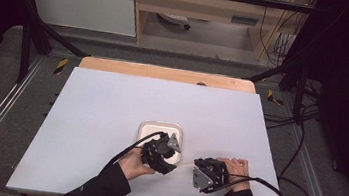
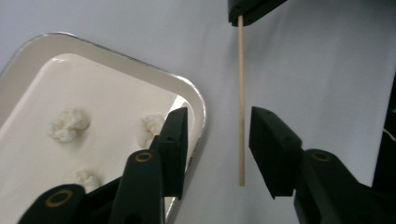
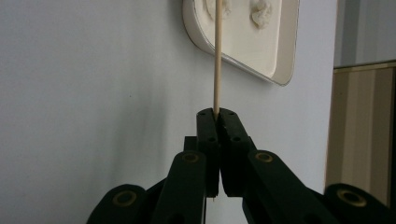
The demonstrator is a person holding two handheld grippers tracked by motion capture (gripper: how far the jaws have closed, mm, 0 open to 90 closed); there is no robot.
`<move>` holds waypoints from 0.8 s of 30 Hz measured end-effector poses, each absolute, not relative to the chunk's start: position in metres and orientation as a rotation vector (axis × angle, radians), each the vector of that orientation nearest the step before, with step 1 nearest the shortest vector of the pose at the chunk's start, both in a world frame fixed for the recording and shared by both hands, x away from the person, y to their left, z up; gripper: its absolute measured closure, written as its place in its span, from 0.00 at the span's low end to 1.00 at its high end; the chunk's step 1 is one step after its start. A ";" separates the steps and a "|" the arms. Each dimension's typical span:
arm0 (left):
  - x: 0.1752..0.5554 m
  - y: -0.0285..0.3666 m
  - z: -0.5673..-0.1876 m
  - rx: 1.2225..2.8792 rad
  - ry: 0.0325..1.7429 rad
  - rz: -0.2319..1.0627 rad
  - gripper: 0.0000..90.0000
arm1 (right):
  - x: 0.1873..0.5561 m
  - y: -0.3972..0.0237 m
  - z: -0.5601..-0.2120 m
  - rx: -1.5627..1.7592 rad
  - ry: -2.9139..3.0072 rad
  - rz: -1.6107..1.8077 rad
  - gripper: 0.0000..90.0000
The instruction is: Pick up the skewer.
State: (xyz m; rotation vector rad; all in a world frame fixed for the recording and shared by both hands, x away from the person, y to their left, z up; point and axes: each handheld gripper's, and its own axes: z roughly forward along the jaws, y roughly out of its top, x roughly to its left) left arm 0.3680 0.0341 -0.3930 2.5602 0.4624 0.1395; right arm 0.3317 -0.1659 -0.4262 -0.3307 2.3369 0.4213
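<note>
High view puts your two hands at the near edge of the white table (image 1: pixel 101 104), with the left gripper (image 1: pixel 164 158) at the near rim of the white tray (image 1: pixel 144 127) and the right gripper (image 1: pixel 200 167) just to its right, the two close together but apart. Your right gripper (image 3: pixel 217 114) is clenched on the thin wooden skewer (image 3: pixel 216 60): in the right gripper view the two black jaws meet flat against each other with the stick pinched at their tips, and the stick runs straight away from them toward the tray (image 3: pixel 285 42), its far end crossing over the tray's rim. Your left gripper (image 2: pixel 218 149) stands released, its jaws parted. In the left gripper view the skewer (image 2: pixel 241 93) passes through the gap between those jaws without either pad pressing on it, nearer the right-hand jaw than the left-hand one, and its free end hangs clear over the bare table (image 2: pixel 327 56). At the top of that view the other gripper's tips (image 2: pixel 252 9) hold the stick's far end. The tray (image 2: pixel 198 100) lies just beside the left-hand jaw and carries three small white puffy pieces (image 2: pixel 69 123), all loose on its floor and apart from the stick. What the pieces are you cannot tell from these pictures.
</note>
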 end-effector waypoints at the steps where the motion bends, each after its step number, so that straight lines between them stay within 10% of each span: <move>1: 0.368 0.032 -0.393 2.577 0.453 0.140 0.68 | 0.332 -0.165 -0.426 -0.342 2.335 0.413 0.99; 11: 0.368 0.022 -0.399 2.634 0.440 0.097 0.92 | 0.330 -0.158 -0.427 -0.373 2.349 0.374 0.99; 24: 0.361 0.017 -0.402 2.677 0.399 0.165 0.98 | 0.329 -0.155 -0.426 -0.418 2.335 0.345 0.99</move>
